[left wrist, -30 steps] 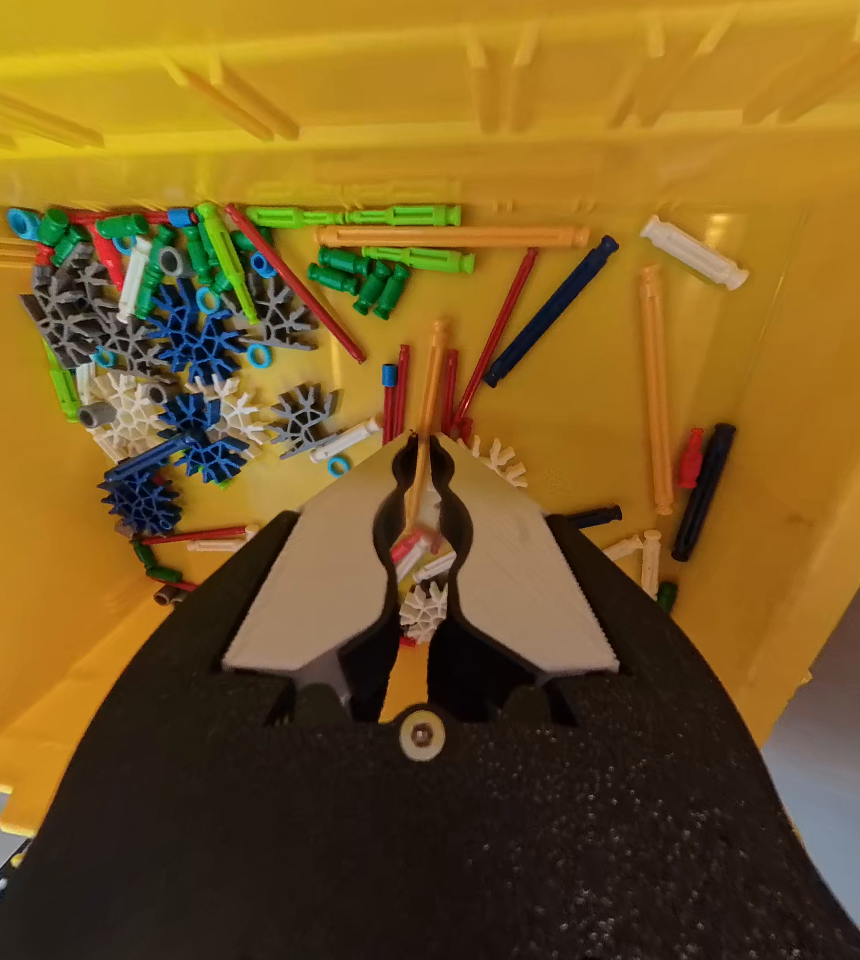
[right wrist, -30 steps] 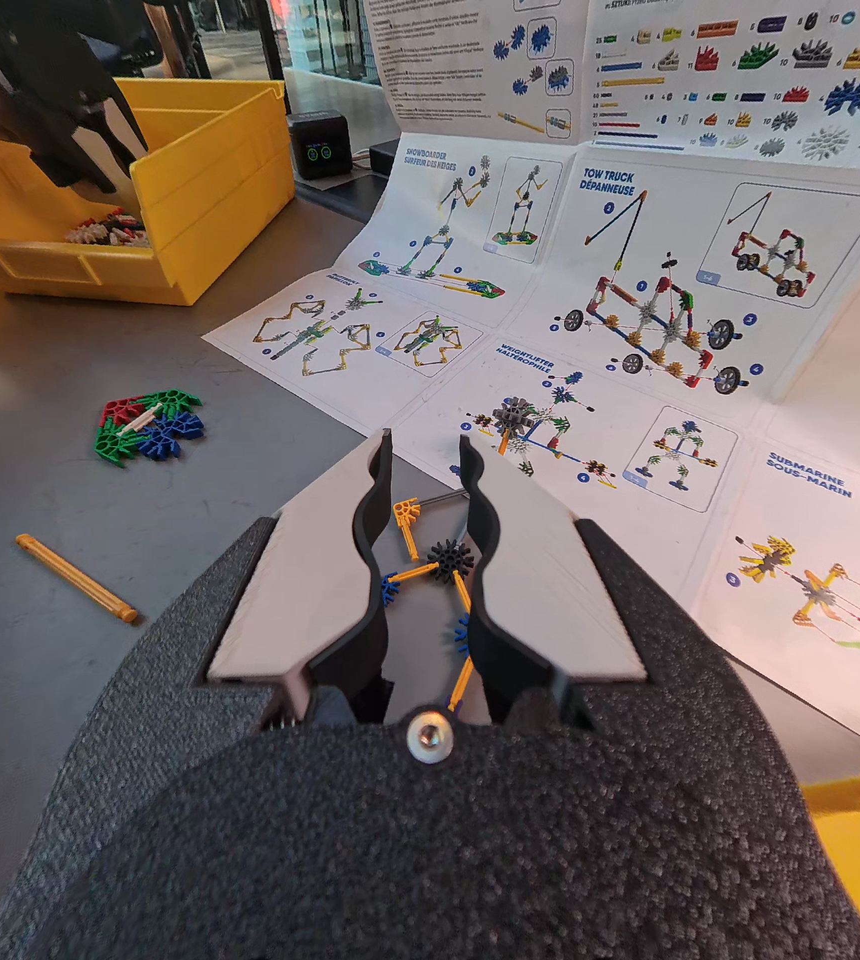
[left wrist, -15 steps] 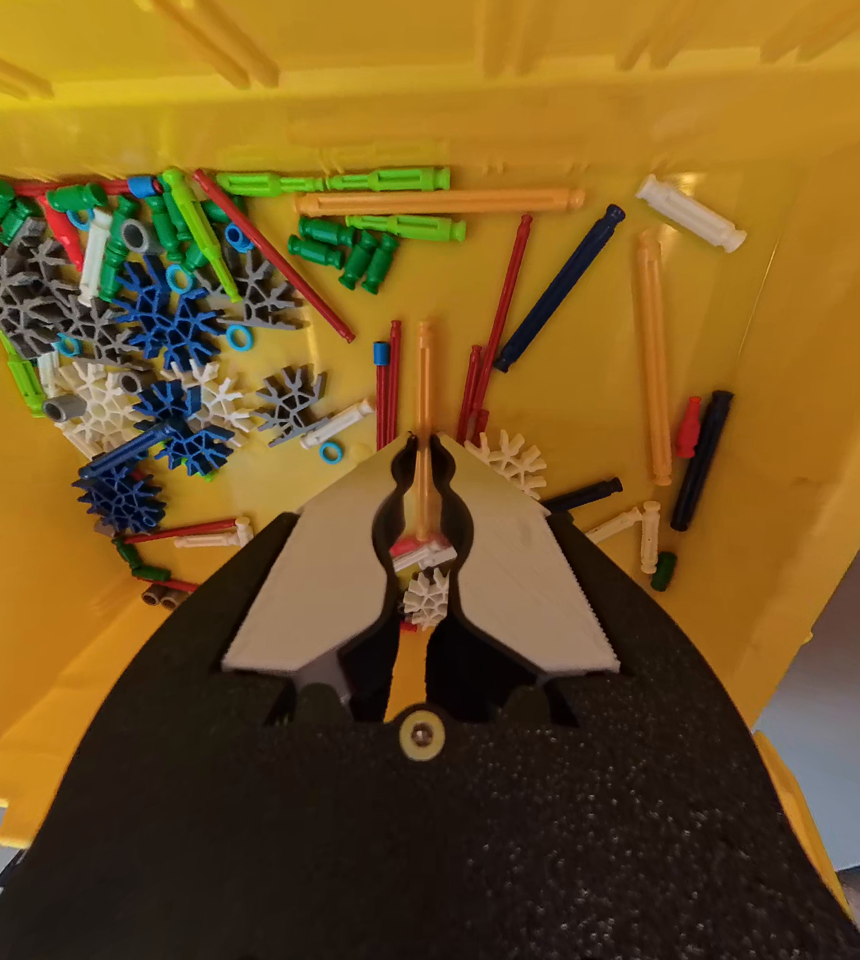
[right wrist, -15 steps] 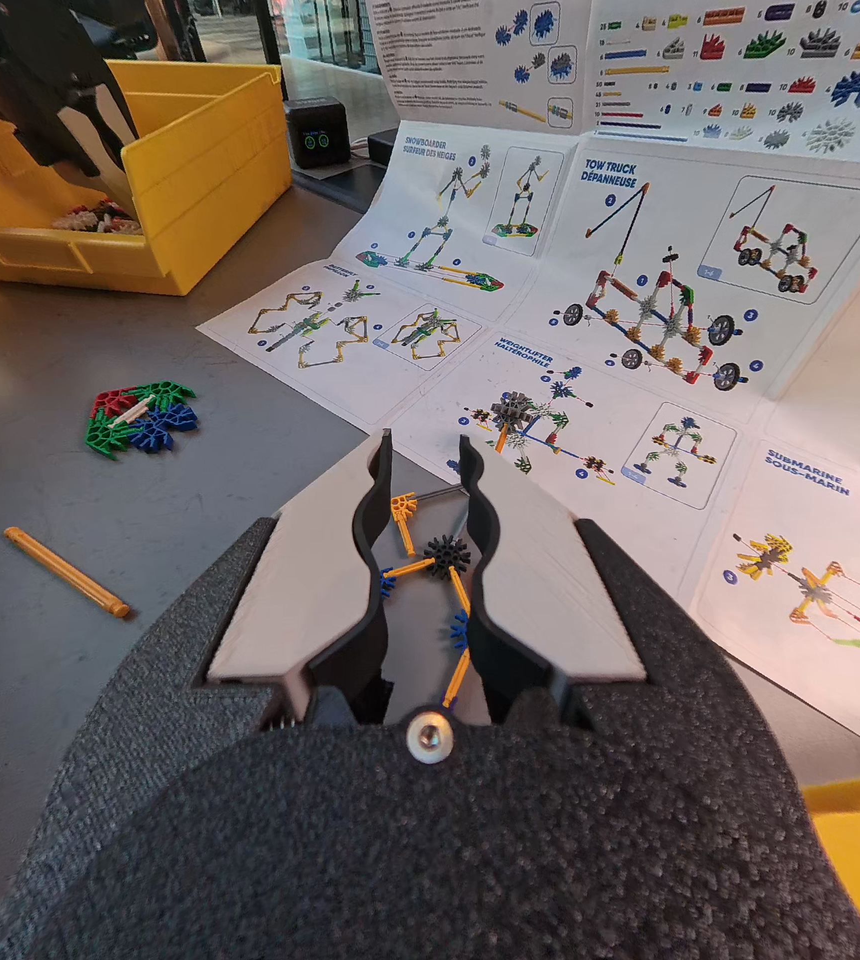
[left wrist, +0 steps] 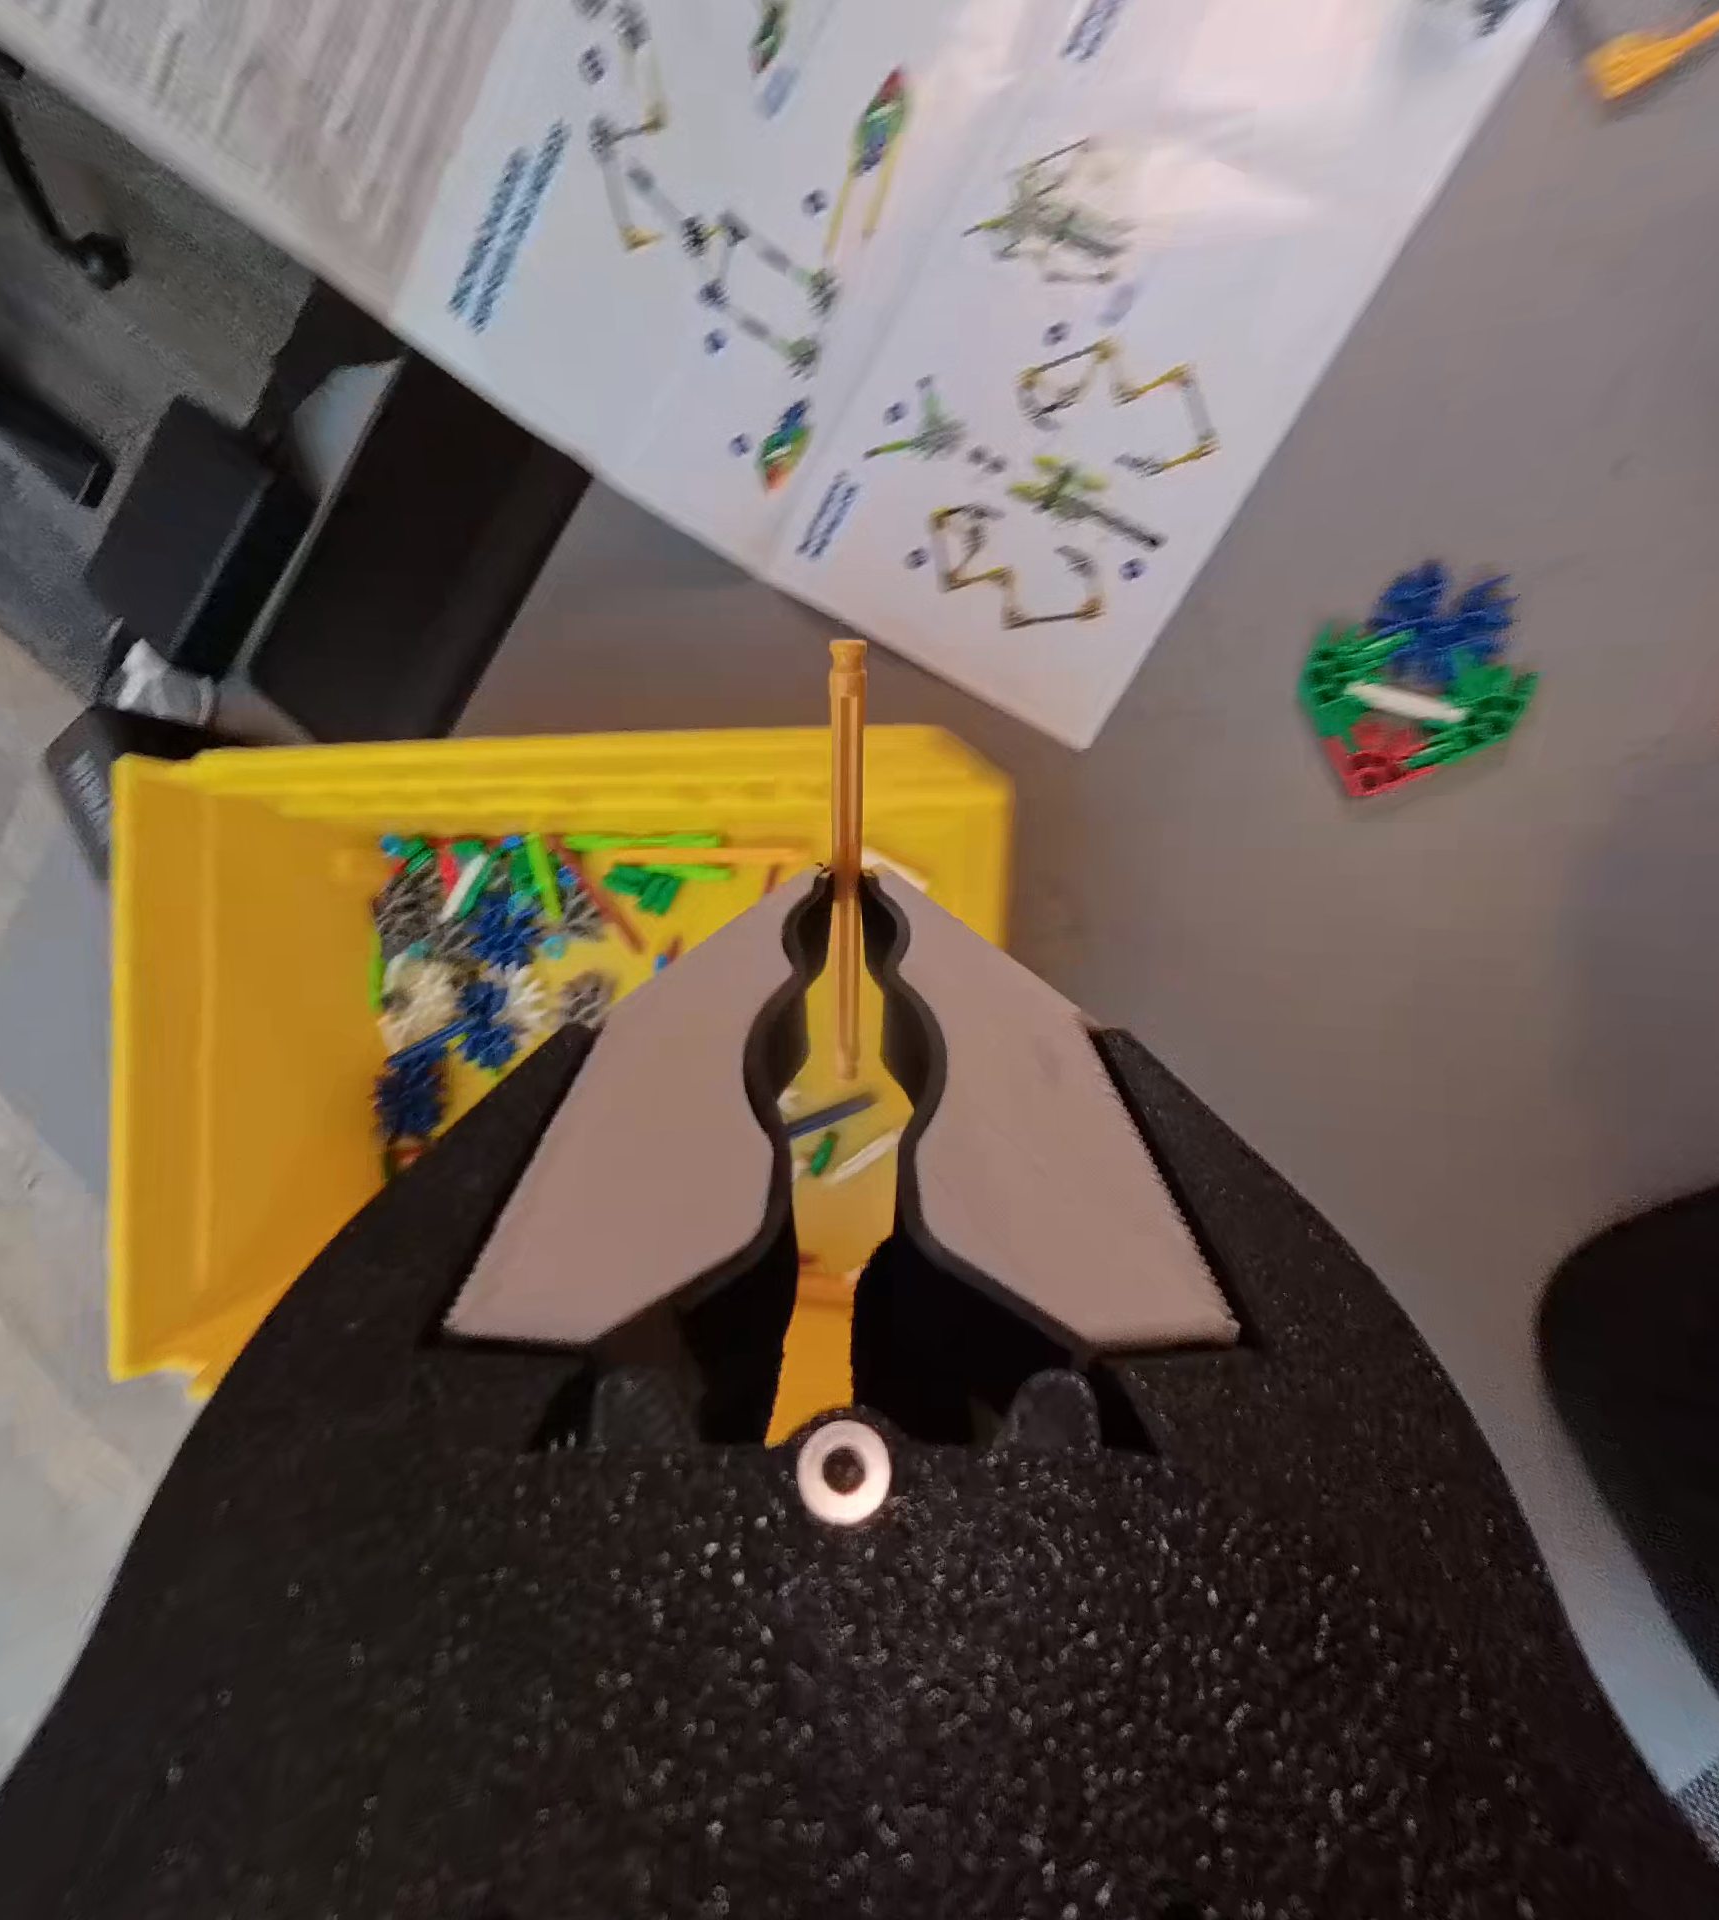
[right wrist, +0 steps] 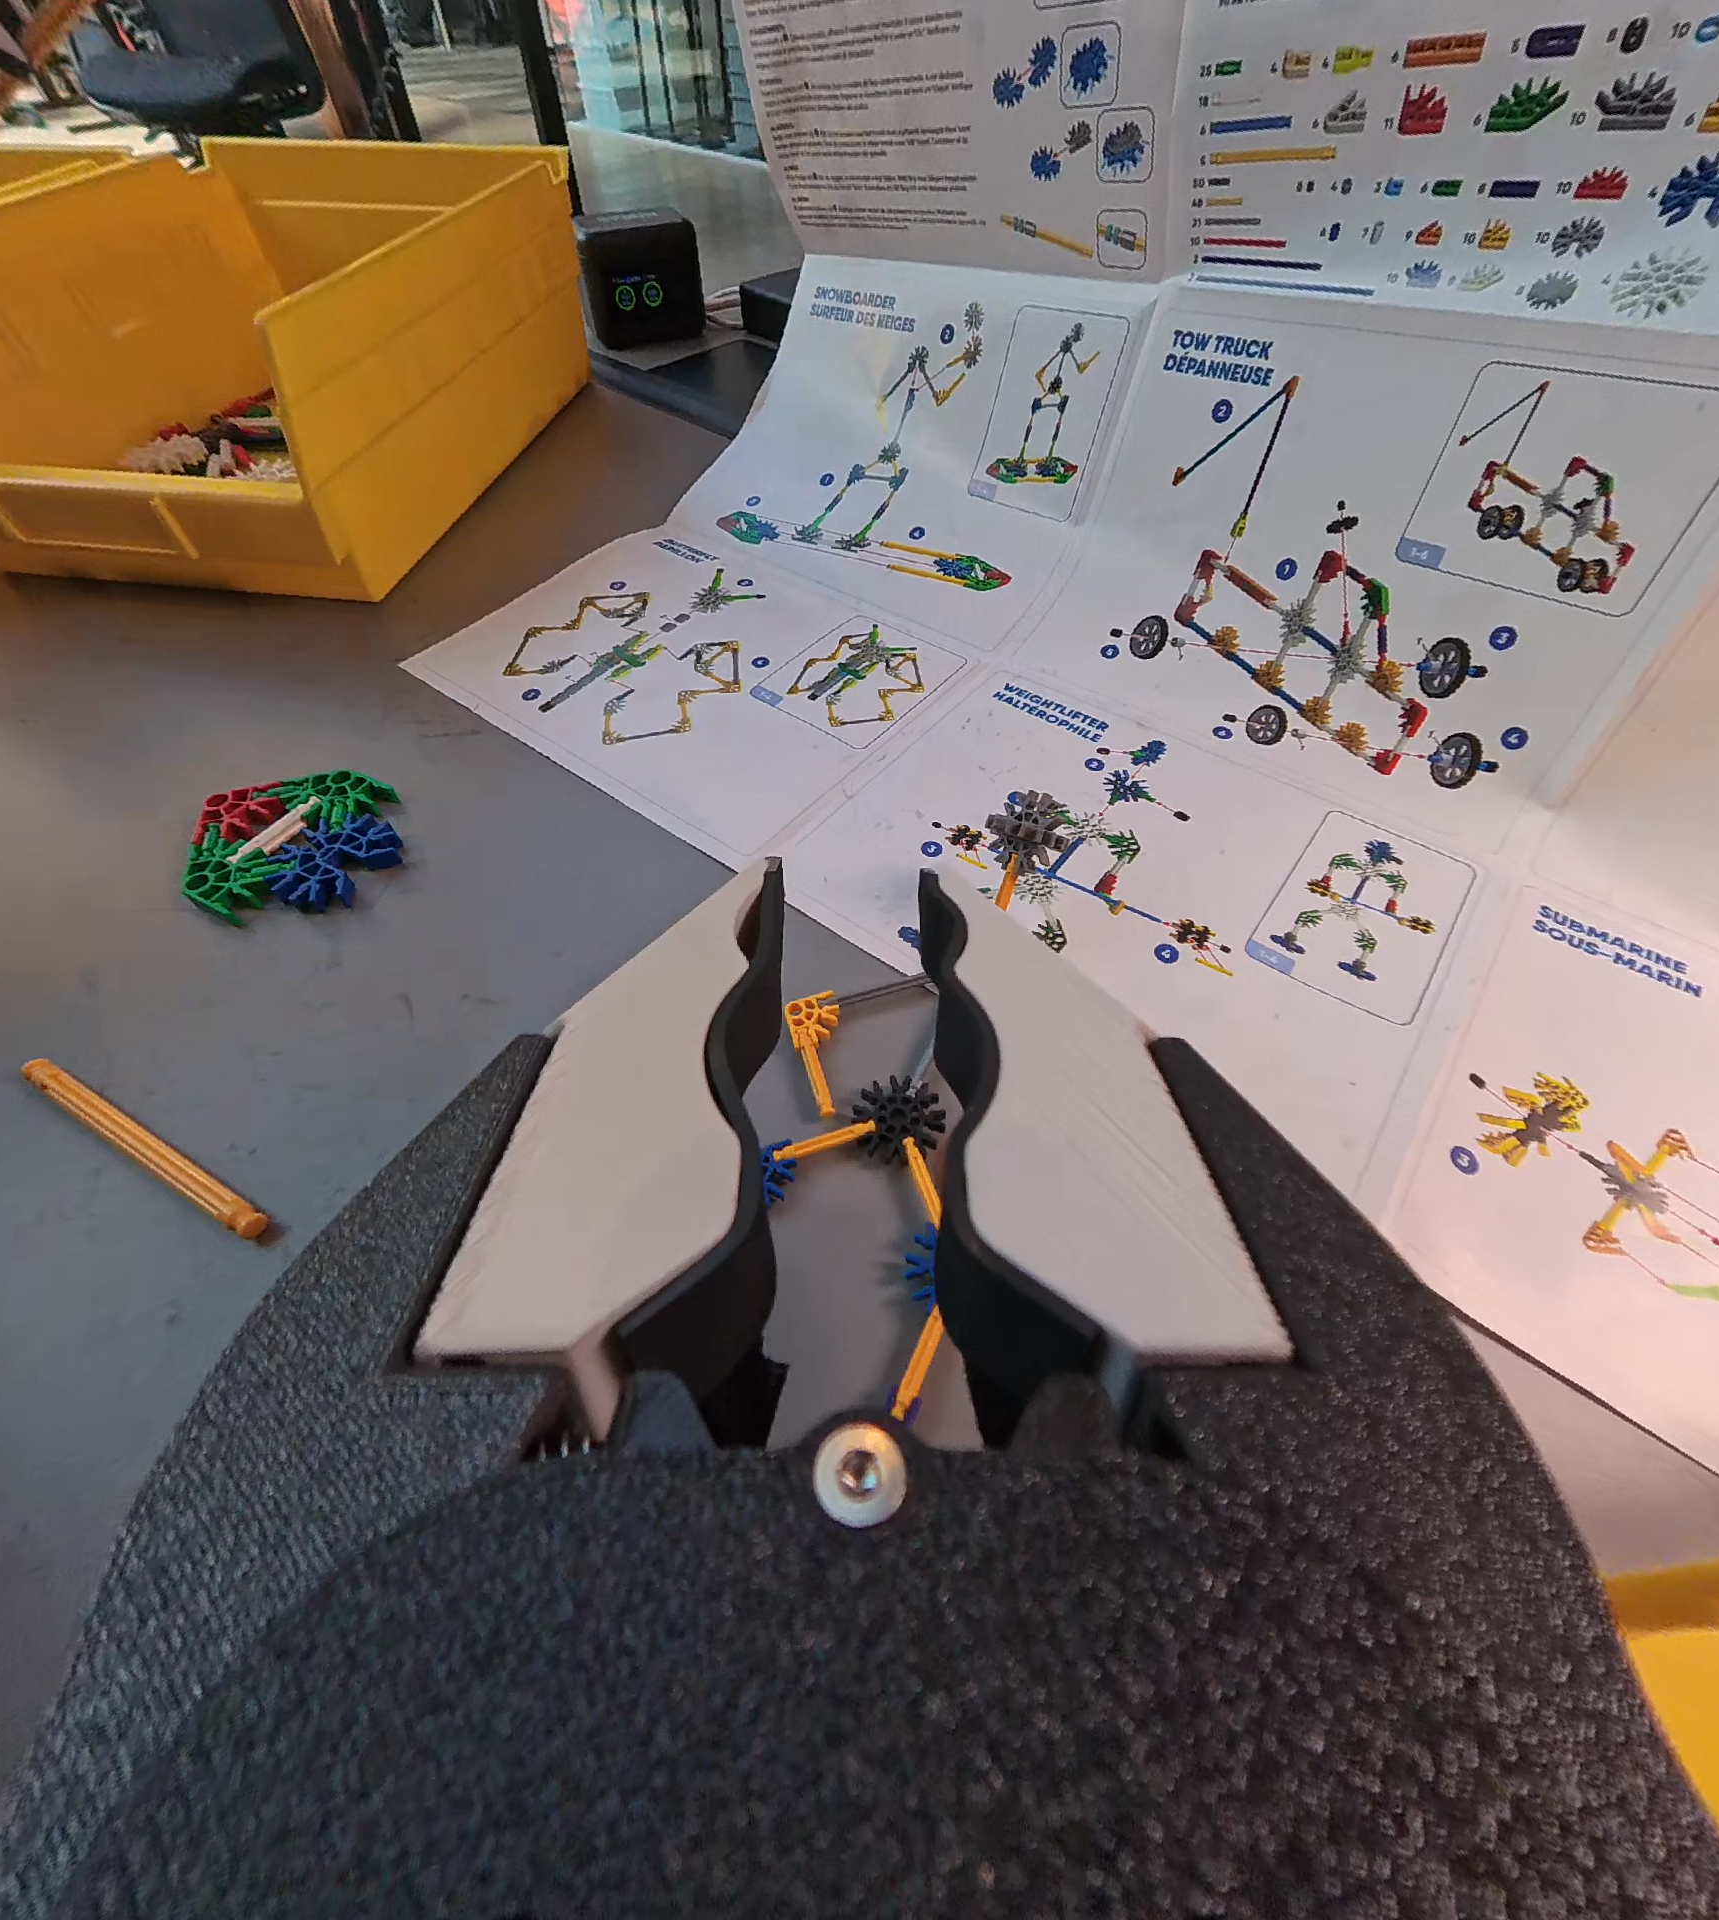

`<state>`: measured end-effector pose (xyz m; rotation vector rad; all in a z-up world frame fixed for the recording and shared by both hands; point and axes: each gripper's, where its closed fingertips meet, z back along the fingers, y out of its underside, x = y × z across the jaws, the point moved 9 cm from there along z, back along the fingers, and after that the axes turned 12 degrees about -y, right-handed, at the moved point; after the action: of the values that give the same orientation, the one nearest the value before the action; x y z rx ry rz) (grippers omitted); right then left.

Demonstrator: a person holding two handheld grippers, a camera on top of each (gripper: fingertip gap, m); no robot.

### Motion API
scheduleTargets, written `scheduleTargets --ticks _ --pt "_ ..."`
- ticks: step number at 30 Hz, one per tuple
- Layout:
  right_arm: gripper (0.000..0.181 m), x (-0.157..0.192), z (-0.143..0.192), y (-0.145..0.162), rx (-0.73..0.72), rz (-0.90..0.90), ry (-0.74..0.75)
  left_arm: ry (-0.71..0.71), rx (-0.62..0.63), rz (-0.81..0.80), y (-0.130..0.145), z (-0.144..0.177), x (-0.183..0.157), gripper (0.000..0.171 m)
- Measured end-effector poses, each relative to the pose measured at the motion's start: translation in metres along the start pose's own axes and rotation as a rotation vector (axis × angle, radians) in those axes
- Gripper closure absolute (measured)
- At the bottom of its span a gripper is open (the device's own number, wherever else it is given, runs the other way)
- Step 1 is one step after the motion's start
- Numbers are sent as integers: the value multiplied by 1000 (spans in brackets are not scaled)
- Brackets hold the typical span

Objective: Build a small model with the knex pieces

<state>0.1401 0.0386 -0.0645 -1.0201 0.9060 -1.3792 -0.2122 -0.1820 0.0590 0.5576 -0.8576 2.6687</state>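
The left gripper [left wrist: 844, 883] is clenched on an orange rod [left wrist: 847, 790], pinched at the fingertips so that the rod runs straight along the fingers and sticks out past them, held in the air above a yellow bin [left wrist: 242, 1039]. The bin sits near the left edge of the grey surface [left wrist: 1354, 987] and holds a jumble of green, blue, red, white and grey rods and snowflake-shaped connectors, piled mostly at its far end. Just beyond the bin lies a large white instruction sheet [left wrist: 938, 312] printed with model diagrams, blurred in this view. Farther right, on bare surface, rests a flat cluster of green, red and blue connectors [right wrist: 294, 842], with a second orange rod [right wrist: 143, 1148] lying apart from it, nearer the front edge. The right gripper [right wrist: 850, 883] hangs released, its fingers spread, over a small model [right wrist: 870, 1132] of orange rods meeting at a black connector, lying at the sheet's near edge.
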Motion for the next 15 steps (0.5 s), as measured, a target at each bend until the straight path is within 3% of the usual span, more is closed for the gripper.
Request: scheduleTargets --ticks 3,9,12,15 --pt "157 2 0 0 3 6 -1 180 -78 -47 -18 0 -75 167" --pt "157 4 0 -1 10 33 10 540 -98 -178 -31 -26 -226 166" --pt "157 4 2 -2 7 39 10 609 -103 -187 -37 -34 -266 166" --pt "158 5 2 -3 7 48 9 638 -84 -186 -39 -42 -284 166"
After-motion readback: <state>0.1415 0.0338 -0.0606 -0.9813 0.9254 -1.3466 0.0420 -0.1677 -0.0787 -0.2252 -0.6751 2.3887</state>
